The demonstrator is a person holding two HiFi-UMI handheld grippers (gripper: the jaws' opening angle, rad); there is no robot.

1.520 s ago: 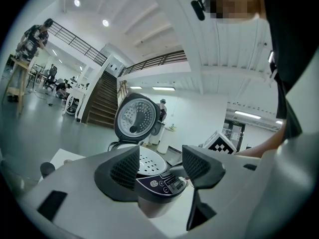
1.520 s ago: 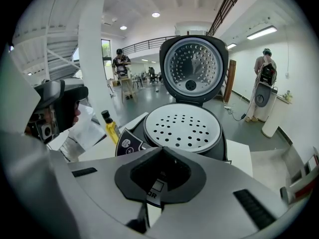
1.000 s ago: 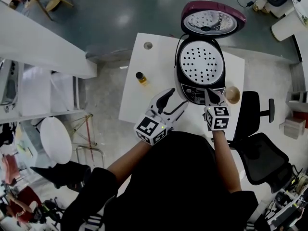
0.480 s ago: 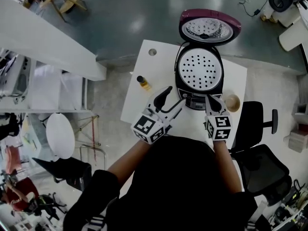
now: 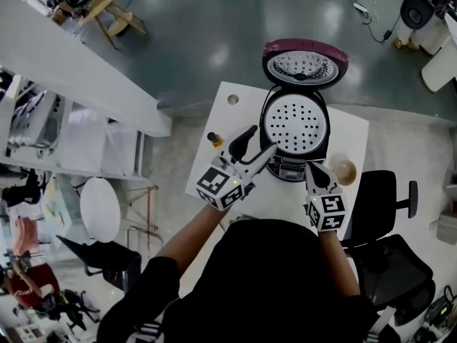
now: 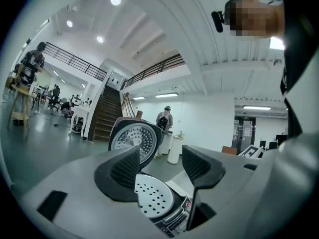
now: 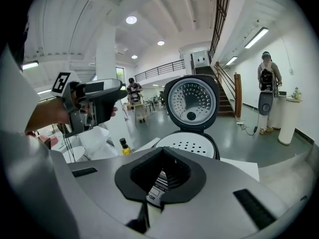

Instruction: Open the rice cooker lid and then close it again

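Having the lid (image 5: 305, 64) raised at twelve o'clock of the rice cooker (image 5: 295, 123); waiting only on closing. Hovering with left gripper (image 5: 262, 139) released, right gripper (image 5: 313, 166) clenched, empty.

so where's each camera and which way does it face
Head view: on the person's head, steeply down onto the rice cooker; forearms show.
Left gripper view: on the left hand-held gripper, level past open jaws.
Right gripper view: on the right hand-held gripper, past shut jaws; left hand shows.
All share the raised lid.
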